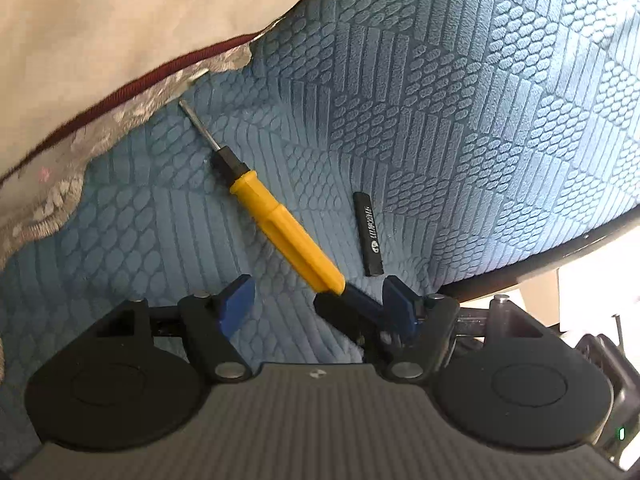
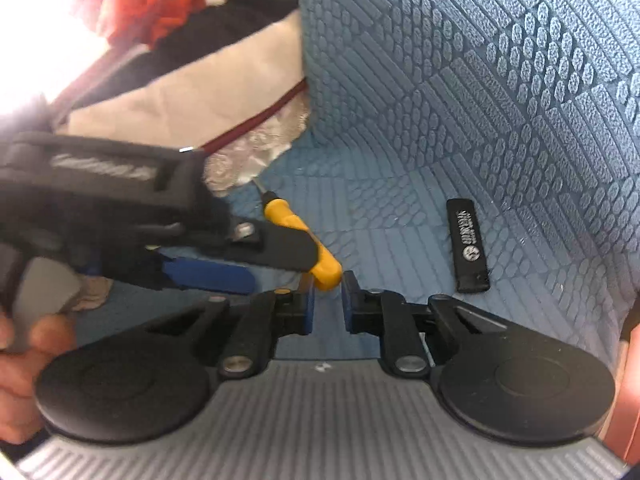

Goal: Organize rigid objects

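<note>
Lying diagonally on the blue patterned cushion [image 1: 460, 80], the yellow screwdriver [image 1: 286, 232] points its tip toward the embroidered cloth [image 1: 60, 184] at far left. Left gripper [image 1: 320, 304] jaws stand wide apart near its handle end; right gripper [image 2: 329, 304] jaws, narrowly parted, flank that end. Just right lies a black lighter [image 2: 467, 245]
</note>
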`<state>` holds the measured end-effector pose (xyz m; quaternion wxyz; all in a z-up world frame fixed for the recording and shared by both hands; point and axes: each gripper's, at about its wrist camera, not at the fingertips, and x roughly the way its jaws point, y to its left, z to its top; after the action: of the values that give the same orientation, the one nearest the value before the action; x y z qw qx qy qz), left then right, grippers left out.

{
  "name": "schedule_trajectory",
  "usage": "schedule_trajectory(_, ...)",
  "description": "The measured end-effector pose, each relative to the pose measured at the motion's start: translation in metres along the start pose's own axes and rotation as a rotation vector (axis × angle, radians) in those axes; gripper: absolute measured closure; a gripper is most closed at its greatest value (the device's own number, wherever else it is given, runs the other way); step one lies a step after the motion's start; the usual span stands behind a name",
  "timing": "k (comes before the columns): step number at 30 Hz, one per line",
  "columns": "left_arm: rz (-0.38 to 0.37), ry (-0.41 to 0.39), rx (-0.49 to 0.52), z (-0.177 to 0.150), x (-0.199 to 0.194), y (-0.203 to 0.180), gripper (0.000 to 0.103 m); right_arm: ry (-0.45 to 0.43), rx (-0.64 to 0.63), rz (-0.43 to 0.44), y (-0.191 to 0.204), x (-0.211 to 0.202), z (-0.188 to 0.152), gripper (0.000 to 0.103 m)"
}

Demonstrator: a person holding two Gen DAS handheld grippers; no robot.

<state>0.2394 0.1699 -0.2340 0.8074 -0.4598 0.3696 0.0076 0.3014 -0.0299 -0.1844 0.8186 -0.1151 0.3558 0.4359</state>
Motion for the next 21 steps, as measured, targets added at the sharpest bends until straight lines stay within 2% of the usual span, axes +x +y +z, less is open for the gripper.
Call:
schedule_trajectory(4, 0.002, -0.017, -0.036, -0.001, -0.003, 0.002, 0.029, -0.026, 0.001, 0.032, 0.014, -0.019, -0.006, 0.087)
schedule_trajectory(10, -0.002, -0.028, -0.073, -0.003, -0.006, 0.005, 0.041, -0.023, -0.008, 0.069, 0.035, -0.042, -0.009, 0.089)
schedule_trajectory(11, 0.002, -0.029, -0.08, -0.003, -0.007, 0.007, 0.042, -0.021, -0.01, 0.077, 0.038, -0.046, -0.011, 0.1)
schedule_trajectory(13, 0.008, -0.032, -0.094, -0.003, -0.007, 0.011, 0.054, -0.027, 0.0, 0.095, 0.041, -0.054, -0.012, 0.1)
schedule_trajectory(16, 0.006, -0.025, -0.095, -0.003, -0.006, 0.012, 0.082, -0.03, 0.008, 0.107, 0.042, -0.058, -0.013, 0.099)
schedule_trajectory(18, 0.022, -0.026, -0.08, -0.004, -0.006, 0.011, 0.089, -0.018, 0.03, 0.111, 0.037, -0.059, -0.014, 0.099)
schedule_trajectory(21, 0.035, -0.017, -0.077, -0.005, -0.005, 0.011, 0.089, 0.013, 0.052, 0.074, 0.028, -0.057, -0.013, 0.098)
